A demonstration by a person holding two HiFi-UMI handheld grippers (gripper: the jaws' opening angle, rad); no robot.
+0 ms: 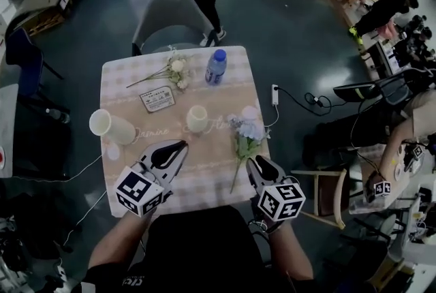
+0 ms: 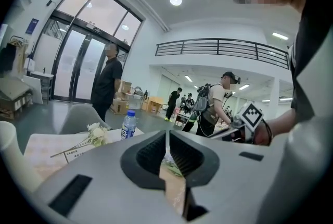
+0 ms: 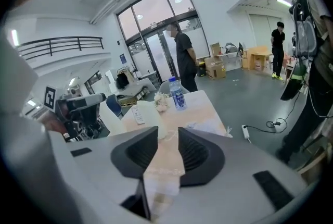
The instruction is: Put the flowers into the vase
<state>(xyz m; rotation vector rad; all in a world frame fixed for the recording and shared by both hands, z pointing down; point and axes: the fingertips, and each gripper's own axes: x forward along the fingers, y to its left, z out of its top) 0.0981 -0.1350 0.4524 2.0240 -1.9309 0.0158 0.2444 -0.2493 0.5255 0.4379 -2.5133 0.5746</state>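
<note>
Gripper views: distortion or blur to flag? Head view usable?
Left gripper view: heavy fisheye, dark corners, railing bowed, left claw soft up close. Right gripper view: same fisheye, glass doors bright. Head view: table in focus, mild curving at edges.

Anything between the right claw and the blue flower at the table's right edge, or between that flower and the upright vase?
Nothing visible. The right claw, open, sits beside the stem of the blue flower; only bare tablecloth separates it from the upright vase.
</note>
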